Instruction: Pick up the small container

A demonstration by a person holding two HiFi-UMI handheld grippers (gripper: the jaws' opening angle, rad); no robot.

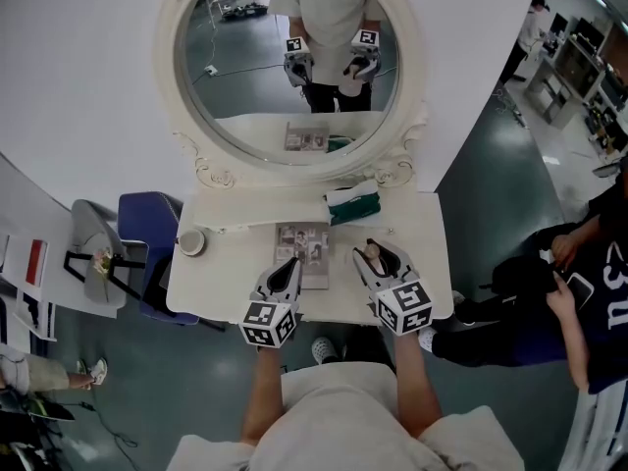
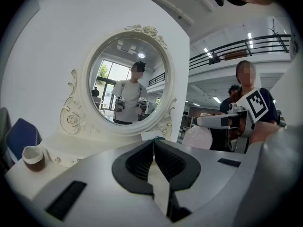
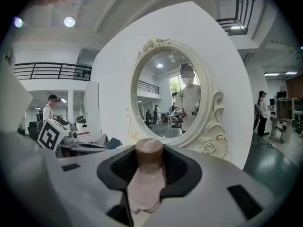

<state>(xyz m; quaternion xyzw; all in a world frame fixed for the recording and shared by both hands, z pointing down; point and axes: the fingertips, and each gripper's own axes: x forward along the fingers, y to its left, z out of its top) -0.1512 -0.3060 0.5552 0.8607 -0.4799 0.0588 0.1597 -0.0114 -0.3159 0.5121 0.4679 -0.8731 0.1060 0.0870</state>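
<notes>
The small container (image 3: 148, 178) is a pale pink bottle with a brown cap. It sits lengthwise between the jaws of my right gripper (image 3: 149, 159), which is shut on it with the cap pointing forward. In the head view the right gripper (image 1: 379, 260) holds the container (image 1: 373, 257) over the right front part of the white dressing table (image 1: 422, 234). My left gripper (image 1: 288, 269) hovers over the table's front middle. In the left gripper view the left gripper (image 2: 153, 144) is shut, with nothing between its fingers.
A printed booklet (image 1: 306, 243) lies on the table between the grippers. A small brown-and-white cup (image 1: 191, 242) stands at the left edge, a green and white bundle (image 1: 353, 206) at the back. An oval mirror (image 1: 294, 57) rises behind. A blue chair (image 1: 147, 238) stands left, people sit right.
</notes>
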